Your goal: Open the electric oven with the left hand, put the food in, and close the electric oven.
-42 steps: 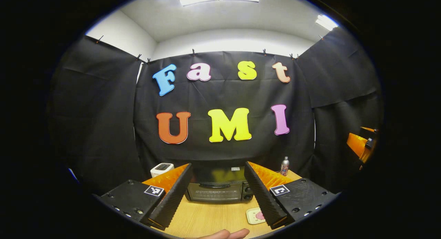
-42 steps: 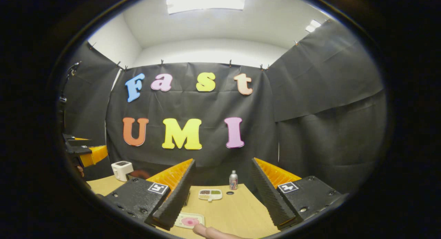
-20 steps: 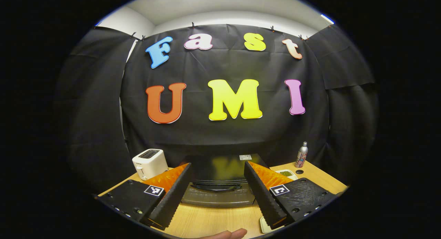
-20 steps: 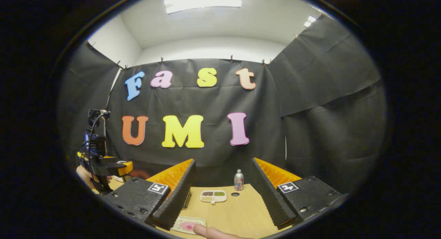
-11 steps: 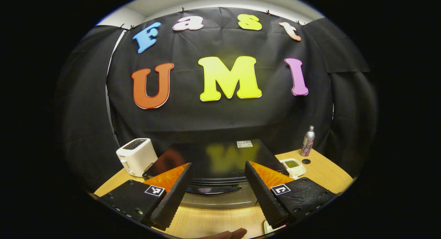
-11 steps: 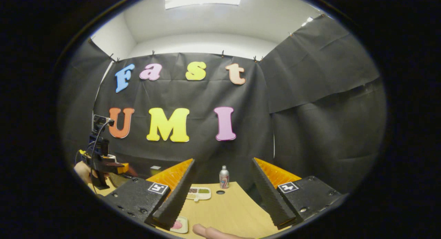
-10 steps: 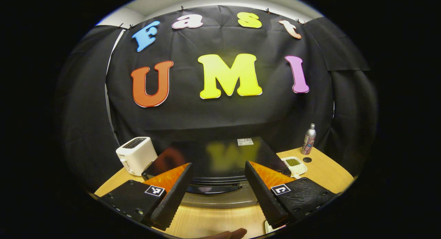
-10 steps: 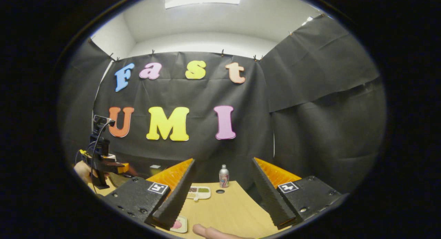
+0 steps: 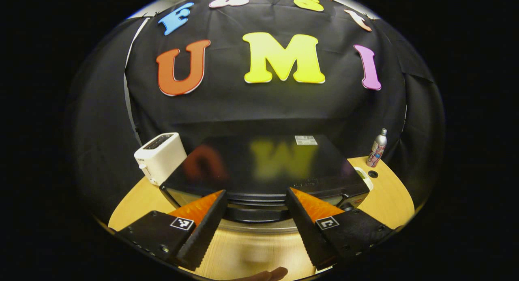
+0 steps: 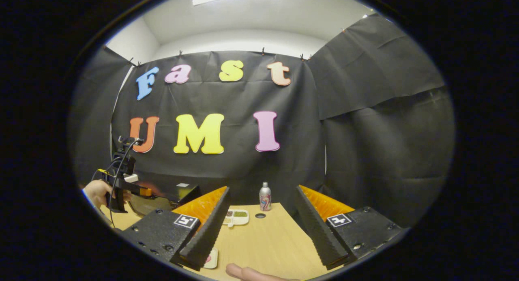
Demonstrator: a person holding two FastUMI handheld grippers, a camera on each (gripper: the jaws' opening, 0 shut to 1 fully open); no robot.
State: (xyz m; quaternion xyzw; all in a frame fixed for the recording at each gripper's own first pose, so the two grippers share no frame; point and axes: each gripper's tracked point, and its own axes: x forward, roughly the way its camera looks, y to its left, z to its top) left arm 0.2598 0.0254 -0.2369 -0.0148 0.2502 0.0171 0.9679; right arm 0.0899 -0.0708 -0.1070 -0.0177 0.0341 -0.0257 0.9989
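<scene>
Left gripper (image 9: 254,208), fingers spread wide and holding nothing, sits at the bottom centre of the left gripper view, its tips either side of the oven's dark door handle (image 9: 254,213). Black oven (image 9: 259,167) fills the middle, door closed, with a white toaster (image 9: 160,151) at its left and a bottle (image 9: 376,142) at right. Right gripper (image 10: 261,216), also wide open and empty, hangs over the wooden table (image 10: 267,244); a food plate (image 10: 211,258) peeks out lower left.

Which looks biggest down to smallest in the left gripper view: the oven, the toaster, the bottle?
1. Electric oven, by far the largest, though it sits nearest the camera.
2. White toaster.
3. Silver bottle, smallest, and it stands farther back.
</scene>
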